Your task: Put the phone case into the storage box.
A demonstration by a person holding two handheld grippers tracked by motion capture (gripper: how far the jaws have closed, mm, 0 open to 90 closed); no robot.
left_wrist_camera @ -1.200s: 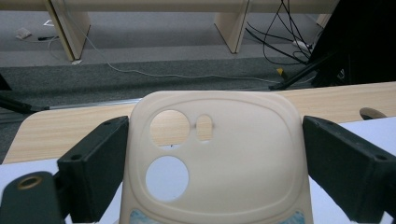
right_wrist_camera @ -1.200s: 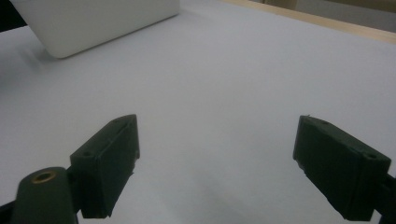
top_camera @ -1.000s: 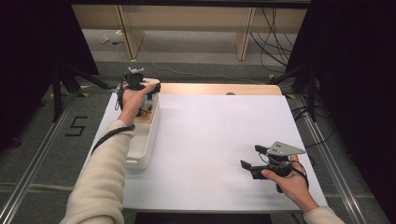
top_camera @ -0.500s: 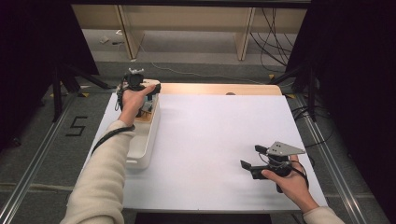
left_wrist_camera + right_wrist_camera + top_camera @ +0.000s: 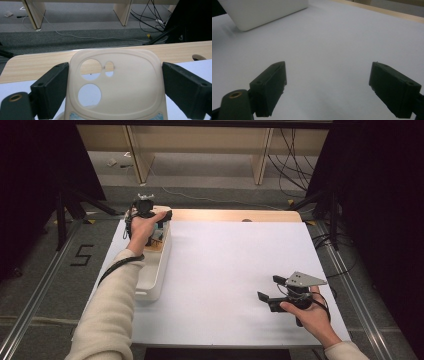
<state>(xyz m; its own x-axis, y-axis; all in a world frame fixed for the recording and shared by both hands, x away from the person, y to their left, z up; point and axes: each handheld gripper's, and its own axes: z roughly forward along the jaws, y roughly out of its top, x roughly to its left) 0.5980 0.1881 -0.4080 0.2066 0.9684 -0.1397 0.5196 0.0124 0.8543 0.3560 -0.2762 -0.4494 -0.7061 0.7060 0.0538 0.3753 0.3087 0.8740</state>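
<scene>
The left gripper [image 5: 115, 82] has a cream-coloured, soft-looking plastic phone case with round camera cut-outs [image 5: 117, 87] pinched between its two black jaws, one jaw against each long side. The case's long axis runs straight out from the claw, camera-hole end farthest from the hand. In the high view this gripper [image 5: 150, 217] is held over the far end of the long white plastic bin [image 5: 152, 280], which stretches back from the claw toward the person. Whether the case has cleared the bin's rim I cannot say, since the hand covers it there.

The right gripper [image 5: 274, 289] hangs low over the white table top [image 5: 225, 265] with its jaws spread wide and nothing between them. From its own view [image 5: 329, 85] there is bare white surface ahead, and the bin [image 5: 262, 11] lies well ahead and to the left of the claw.

The case lies far across the table from the empty claw, so the left hand is much the nearer and will likely carry it alone. Any handover would mean approaching the free far end, along the case's length.
</scene>
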